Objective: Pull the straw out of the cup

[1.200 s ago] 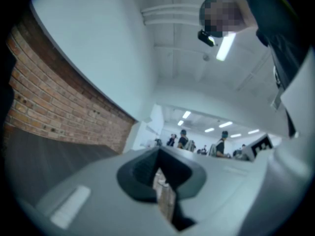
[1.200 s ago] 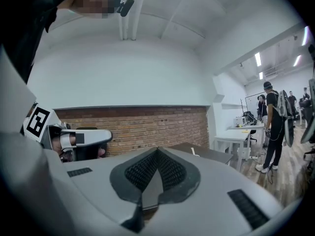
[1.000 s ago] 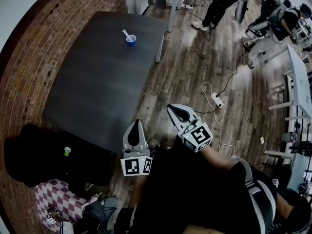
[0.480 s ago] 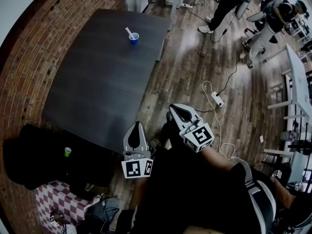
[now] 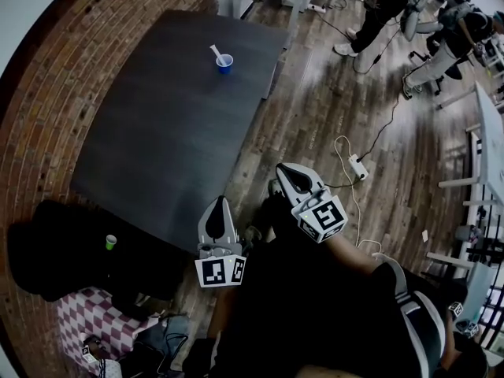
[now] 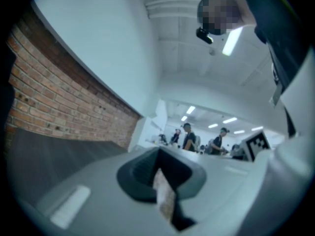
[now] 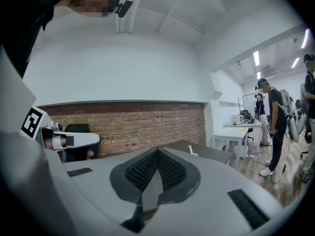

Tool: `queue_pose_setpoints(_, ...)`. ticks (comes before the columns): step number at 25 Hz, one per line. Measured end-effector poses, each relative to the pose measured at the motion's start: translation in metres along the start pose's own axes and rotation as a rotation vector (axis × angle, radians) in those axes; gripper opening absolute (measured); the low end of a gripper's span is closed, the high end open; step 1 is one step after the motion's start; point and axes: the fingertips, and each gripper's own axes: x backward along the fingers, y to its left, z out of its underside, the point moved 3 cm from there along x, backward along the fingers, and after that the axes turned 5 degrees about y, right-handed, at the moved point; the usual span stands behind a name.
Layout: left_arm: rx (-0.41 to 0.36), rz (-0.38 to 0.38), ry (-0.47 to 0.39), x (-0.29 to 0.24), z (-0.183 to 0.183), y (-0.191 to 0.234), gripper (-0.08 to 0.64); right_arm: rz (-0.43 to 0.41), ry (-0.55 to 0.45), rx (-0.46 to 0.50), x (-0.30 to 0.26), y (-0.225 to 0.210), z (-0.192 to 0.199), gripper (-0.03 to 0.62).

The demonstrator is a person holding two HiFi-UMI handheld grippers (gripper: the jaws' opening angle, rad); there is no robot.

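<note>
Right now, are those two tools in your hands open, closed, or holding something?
Left tool: closed, holding nothing.
Right tool: closed, holding nothing.

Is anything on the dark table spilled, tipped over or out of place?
Nothing stands out. The blue cup stands upright near the far end of the dark table, the white straw leans in it, and no spill shows around it.
</note>
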Motion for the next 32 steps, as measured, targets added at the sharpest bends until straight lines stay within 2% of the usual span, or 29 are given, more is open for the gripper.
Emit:
queue_pose_setpoints(11,-0.029,0.006,0.013,-0.12,-0.004,-0.027,0.005,-0.035,-0.004,0.004,-0.036,-0.095,-0.015,0.005)
queue_pose_setpoints(19,-0.052,0.043,0.024,-0.212,-0.014,-0.071,0.005,-0.039,-0.007,-0.021,-0.05,-0.179,-0.023,0.005)
queue_pose_setpoints(26,-0.079,0.02,0.042,-0.253,-0.012,-0.091,0.005,-0.064,-0.016,-0.052,-0.062,-0.226,-0.029,0.005)
queue_pose_setpoints(32,-0.08,-0.003,0.058,-0.272,-0.012,-0.086,0.005,-0.075,-0.01,-0.063,-0.074,-0.24,-0.033,0.005)
